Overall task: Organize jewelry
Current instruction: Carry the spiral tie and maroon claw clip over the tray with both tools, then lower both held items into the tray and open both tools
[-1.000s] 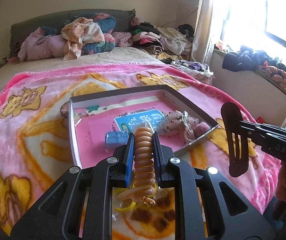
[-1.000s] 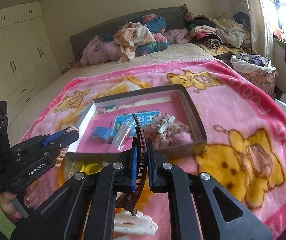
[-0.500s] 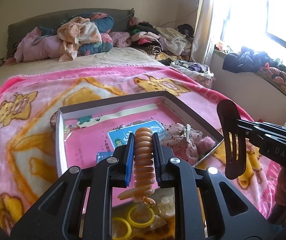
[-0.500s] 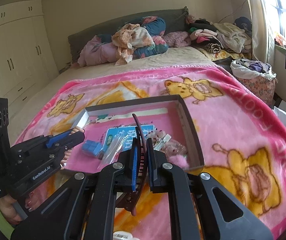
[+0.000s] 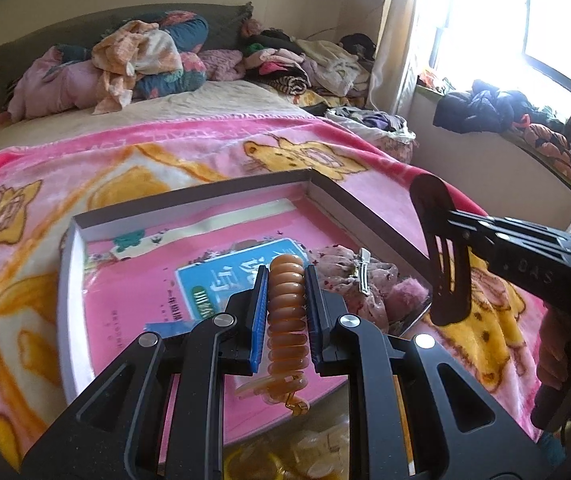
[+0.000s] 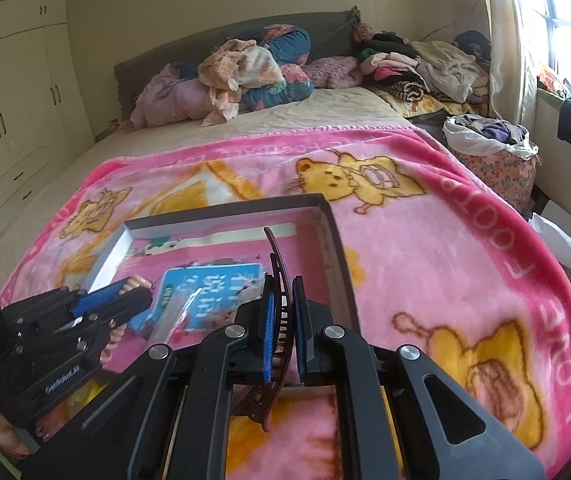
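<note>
My left gripper point(image 5: 284, 276) is shut on an amber spiral hair tie point(image 5: 286, 312), held above the near part of a shallow grey box point(image 5: 357, 204) with a pink floor. My right gripper point(image 6: 281, 292) is shut on a dark brown hair clip point(image 6: 277, 264), held upright over the box's point(image 6: 331, 240) near right side. The clip point(image 5: 441, 248) and the right gripper show at the right of the left wrist view. The left gripper point(image 6: 117, 296) shows at the left of the right wrist view. In the box lie a blue card point(image 5: 229, 276), a purple scrunchie with a silver clip point(image 5: 361, 280) and a clear packet point(image 6: 177, 312).
The box rests on a pink bear-print blanket point(image 6: 445, 248) on a bed. Yellow rings point(image 5: 253, 460) lie on the blanket below the left gripper. Piled clothes point(image 6: 245, 72) lie at the headboard. A laundry basket point(image 6: 493, 148) stands by the window wall on the right.
Both grippers have moved forward, closer to and over the box, each still holding its item. The white clip on the blanket has passed out of the right wrist view.
</note>
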`<act>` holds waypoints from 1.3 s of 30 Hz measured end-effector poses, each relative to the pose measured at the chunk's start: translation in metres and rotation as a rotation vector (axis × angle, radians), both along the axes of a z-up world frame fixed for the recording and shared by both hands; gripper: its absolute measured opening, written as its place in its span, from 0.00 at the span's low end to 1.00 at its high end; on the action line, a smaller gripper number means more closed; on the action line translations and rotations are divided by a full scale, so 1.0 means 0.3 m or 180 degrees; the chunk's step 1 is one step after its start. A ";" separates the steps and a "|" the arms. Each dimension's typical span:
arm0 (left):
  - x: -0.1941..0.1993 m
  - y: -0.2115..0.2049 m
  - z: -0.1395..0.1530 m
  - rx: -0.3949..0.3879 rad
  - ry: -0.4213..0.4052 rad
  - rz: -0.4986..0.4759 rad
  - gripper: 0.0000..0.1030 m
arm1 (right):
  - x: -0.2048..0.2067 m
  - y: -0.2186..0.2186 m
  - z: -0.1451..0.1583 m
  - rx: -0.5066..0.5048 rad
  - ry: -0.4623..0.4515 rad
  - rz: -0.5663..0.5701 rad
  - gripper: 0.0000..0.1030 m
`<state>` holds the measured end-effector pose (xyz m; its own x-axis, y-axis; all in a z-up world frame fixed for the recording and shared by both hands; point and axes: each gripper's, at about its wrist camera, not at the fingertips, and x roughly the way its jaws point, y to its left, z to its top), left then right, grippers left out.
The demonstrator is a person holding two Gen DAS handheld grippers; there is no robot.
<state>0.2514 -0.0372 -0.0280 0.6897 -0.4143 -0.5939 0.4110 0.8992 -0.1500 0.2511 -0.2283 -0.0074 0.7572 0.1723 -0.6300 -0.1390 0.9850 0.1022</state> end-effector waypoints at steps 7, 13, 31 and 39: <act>0.029 -0.049 -0.025 0.0047 0.0030 -0.0076 0.11 | 0.066 -0.015 -0.018 -0.0042 0.0002 -0.0024 0.08; 0.045 -0.073 -0.044 0.0064 0.0077 -0.0086 0.11 | 0.122 -0.016 -0.052 -0.0065 0.0082 0.0005 0.08; 0.072 -0.092 -0.109 0.0161 0.0258 -0.0080 0.11 | 0.194 -0.005 -0.156 -0.0037 0.0340 0.0053 0.10; 0.071 -0.100 -0.119 0.0188 0.0272 -0.0085 0.11 | 0.165 -0.040 -0.159 0.0049 0.0356 -0.0018 0.19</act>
